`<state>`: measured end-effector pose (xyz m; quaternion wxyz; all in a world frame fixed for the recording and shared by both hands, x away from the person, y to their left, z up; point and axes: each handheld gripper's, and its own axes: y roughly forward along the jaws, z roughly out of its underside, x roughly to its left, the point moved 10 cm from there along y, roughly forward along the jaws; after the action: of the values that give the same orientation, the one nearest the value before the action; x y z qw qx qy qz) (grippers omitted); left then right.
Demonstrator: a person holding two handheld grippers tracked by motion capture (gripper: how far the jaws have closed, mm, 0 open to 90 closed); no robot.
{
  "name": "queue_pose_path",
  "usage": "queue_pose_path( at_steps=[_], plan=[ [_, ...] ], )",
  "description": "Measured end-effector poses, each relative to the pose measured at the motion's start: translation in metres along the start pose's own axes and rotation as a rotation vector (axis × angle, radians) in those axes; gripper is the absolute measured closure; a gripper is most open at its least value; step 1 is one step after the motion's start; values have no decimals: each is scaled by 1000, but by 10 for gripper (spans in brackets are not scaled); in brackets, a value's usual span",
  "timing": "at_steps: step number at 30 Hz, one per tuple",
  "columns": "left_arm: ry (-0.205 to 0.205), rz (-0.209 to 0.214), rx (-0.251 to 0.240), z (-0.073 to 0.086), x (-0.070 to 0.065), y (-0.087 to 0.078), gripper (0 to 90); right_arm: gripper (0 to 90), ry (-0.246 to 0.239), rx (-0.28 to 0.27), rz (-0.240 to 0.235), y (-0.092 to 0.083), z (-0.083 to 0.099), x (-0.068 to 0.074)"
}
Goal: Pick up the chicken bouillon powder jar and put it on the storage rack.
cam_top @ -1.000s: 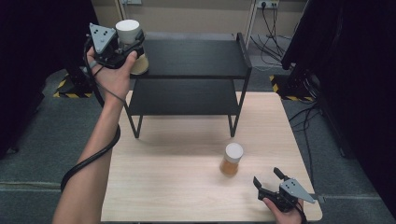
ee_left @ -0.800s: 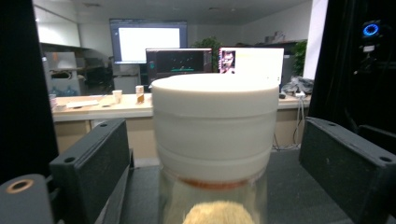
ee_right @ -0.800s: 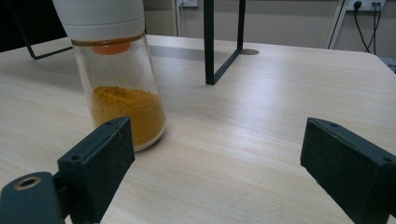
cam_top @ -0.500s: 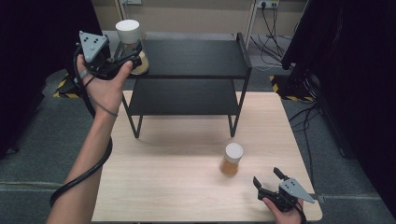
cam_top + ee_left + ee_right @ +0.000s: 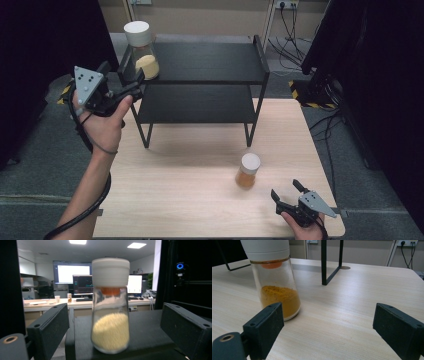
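A glass jar of pale yellow grains (image 5: 141,50) with a white cap stands upright on the left corner of the rack's top shelf (image 5: 210,62). My left gripper (image 5: 124,74) is open, held off the shelf's left side and clear of the jar. Its jaws have just been opening and grip nothing. In the left gripper view the pale jar (image 5: 110,315) stands a little beyond the wide jaws of my left gripper (image 5: 115,322). A jar of orange powder (image 5: 248,170) stands on the table. Just right of it and nearer the front edge, my right gripper (image 5: 285,188) is open. In the right gripper view the orange jar (image 5: 275,290) sits ahead of the left jaw of my right gripper (image 5: 327,325).
The black two-tier rack has a lower shelf (image 5: 195,102) and thin legs (image 5: 331,265) on the light wooden table (image 5: 190,200). Dark curtains flank both sides. Cables and wall sockets (image 5: 287,15) lie behind the rack. A cable trails from the left gripper along the forearm.
The left gripper let go of the pale jar on the top shelf, opened, and drew back leftward and down from it. The right gripper stayed still.
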<state>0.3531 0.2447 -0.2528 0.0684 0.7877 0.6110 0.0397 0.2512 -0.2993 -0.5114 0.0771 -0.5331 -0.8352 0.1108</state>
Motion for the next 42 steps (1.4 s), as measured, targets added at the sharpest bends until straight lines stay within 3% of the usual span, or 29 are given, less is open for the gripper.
queue_pose_path(
  at_steps=[9, 15, 23, 35, 42],
  plan=[
    [-1, 48, 17, 45, 0, -25, 83, 103, -6, 0, 3, 0, 0, 0],
    [-2, 89, 29, 67, 1, -36, 83, 103, -6, 0, 3, 0, 0, 0],
    [-17, 99, 33, 89, 2, -48, 83, 103, -7, 0, 3, 0, 0, 1],
    [-21, 145, 54, 132, -2, -63, 82, 102, -6, -1, 3, 0, 0, 1],
    [-35, 134, 74, 153, -4, -68, 81, 103, -8, 1, 3, 0, 0, 1]
  ],
)
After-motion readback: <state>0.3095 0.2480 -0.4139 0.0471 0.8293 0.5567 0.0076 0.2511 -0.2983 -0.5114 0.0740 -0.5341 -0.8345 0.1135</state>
